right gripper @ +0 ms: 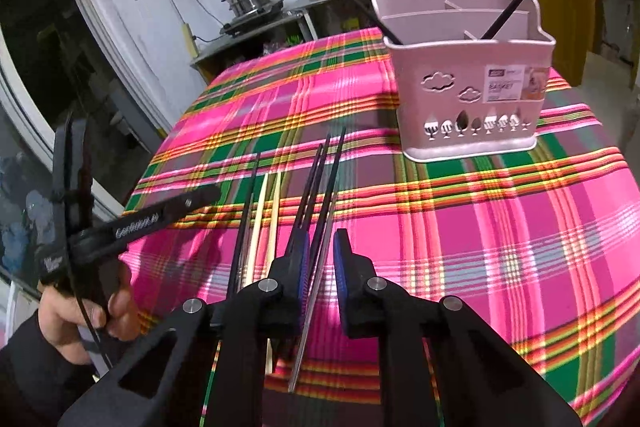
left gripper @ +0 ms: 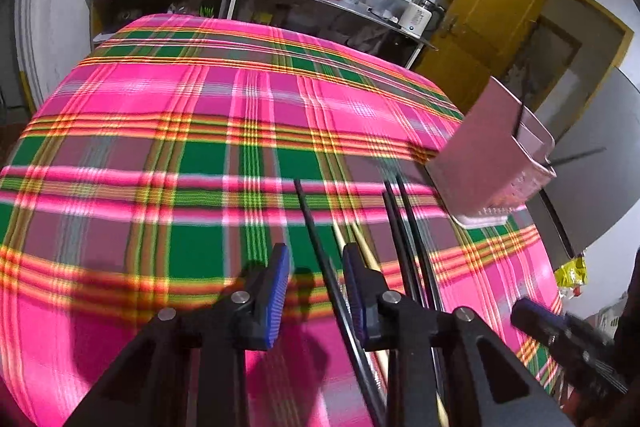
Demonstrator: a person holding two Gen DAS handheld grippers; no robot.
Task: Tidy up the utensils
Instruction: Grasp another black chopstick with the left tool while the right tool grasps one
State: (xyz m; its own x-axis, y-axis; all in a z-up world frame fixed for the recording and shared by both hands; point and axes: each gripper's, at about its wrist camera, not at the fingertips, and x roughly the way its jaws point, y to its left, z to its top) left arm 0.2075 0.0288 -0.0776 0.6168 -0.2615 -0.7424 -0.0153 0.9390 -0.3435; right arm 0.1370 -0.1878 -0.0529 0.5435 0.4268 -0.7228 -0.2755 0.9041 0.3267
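Slender black chopsticks [right gripper: 320, 187] on woven plaid cloth [right gripper: 500, 227]

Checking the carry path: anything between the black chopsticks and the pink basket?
Only bare plaid cloth between the black chopsticks and pink basket, per the right wrist view.

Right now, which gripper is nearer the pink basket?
Right. The right gripper hangs over the chopsticks with the basket ahead to its right; the left gripper sits beyond it, on the far side from the basket.
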